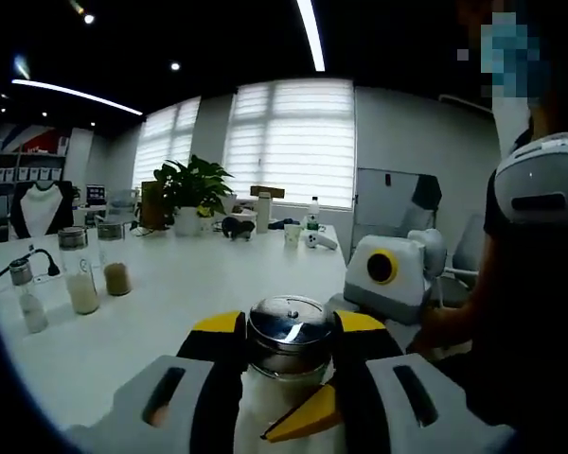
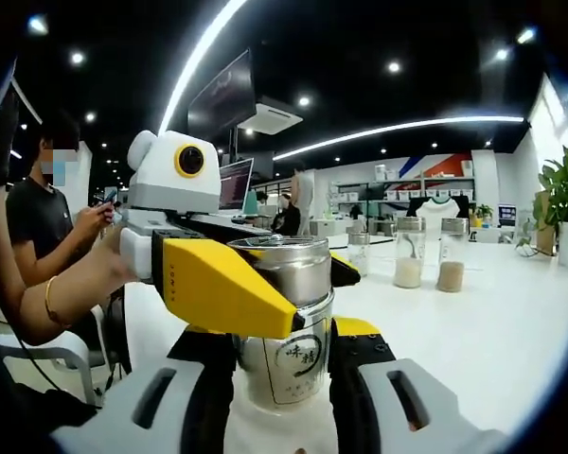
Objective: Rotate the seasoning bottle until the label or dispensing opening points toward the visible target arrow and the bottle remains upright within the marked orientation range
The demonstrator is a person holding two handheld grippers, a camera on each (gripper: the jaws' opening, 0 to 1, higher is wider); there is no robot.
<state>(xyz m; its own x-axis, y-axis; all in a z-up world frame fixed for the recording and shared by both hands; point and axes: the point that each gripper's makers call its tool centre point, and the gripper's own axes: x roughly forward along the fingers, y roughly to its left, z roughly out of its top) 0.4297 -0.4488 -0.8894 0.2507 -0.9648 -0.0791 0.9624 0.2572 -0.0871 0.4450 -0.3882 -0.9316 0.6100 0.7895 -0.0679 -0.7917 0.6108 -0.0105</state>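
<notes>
We saw the seasoning bottle (image 2: 284, 326) as clear glass with a shiny metal cap (image 1: 290, 326); the tabletop (image 1: 170, 303) looked smooth, glossy white.

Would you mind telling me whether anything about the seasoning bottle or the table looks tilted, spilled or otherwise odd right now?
Nothing stands out. The seasoning bottle stands upright, lid on, with the left gripper and the right gripper both closed around it. No spill shows on the white table, and the other jars there stand upright too.
</notes>
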